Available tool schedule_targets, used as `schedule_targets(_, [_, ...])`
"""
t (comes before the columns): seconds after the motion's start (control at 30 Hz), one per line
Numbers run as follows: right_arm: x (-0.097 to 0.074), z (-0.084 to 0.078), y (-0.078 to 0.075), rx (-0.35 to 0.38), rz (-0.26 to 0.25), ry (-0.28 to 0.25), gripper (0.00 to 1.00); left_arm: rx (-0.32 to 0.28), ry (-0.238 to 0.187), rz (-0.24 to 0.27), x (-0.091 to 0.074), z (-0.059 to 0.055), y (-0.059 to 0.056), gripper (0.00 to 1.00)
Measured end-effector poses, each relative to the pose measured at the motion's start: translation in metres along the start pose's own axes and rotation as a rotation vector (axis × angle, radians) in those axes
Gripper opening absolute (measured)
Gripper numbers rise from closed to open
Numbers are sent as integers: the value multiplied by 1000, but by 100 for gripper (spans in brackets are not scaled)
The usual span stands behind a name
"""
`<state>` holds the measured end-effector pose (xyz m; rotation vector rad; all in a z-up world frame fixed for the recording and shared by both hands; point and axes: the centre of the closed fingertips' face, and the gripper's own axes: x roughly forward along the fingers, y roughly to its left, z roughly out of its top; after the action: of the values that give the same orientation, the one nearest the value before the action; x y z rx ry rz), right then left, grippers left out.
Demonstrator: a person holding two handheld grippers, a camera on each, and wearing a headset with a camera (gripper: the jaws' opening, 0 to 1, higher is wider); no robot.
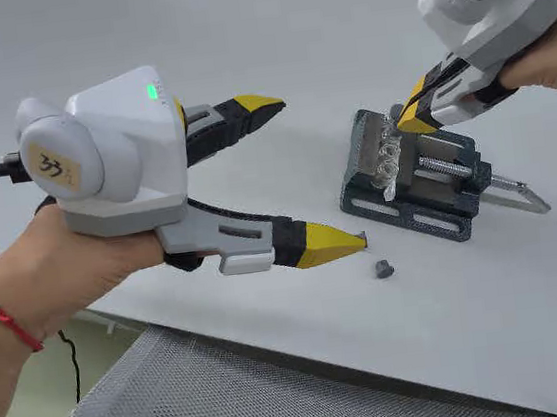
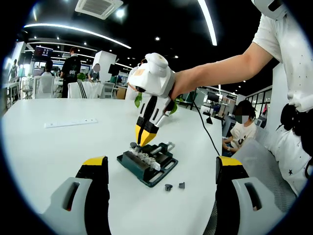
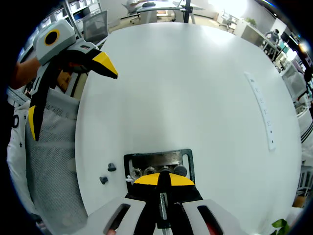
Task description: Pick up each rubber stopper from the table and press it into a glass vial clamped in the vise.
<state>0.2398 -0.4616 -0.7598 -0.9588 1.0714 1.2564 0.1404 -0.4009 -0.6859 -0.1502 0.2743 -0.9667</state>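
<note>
Grey stoppers [image 3: 112, 167] (two) between vise [image 3: 156, 157] and chair [image 3: 54, 161]

The table [image 1: 238, 32] has a white, smooth, matt top. The vise [image 1: 410, 216] is dark painted metal; its screw [image 1: 444, 162] is bare shiny metal. The vials [image 1: 389, 156] are clear glossy glass. The stopper [image 1: 383, 269] looks like dull grey rubber. The left gripper [image 1: 323, 171] and the right gripper [image 1: 408, 121] have smooth white plastic shells. The chair [image 1: 229, 395] is grey woven mesh.
</note>
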Motion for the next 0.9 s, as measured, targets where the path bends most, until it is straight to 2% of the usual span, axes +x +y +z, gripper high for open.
schedule_targets(0.37, [6, -4, -4, 6, 0, 6, 0, -4, -2, 2, -1, -1, 2, 90])
schedule_targets(0.6, [5, -2, 0, 12, 7, 4, 0, -8, -1, 1, -1, -3, 3, 90])
schedule_targets(0.9, [4, -2, 3, 14, 14, 6, 0, -8, -7, 2, 2, 1, 3, 90])
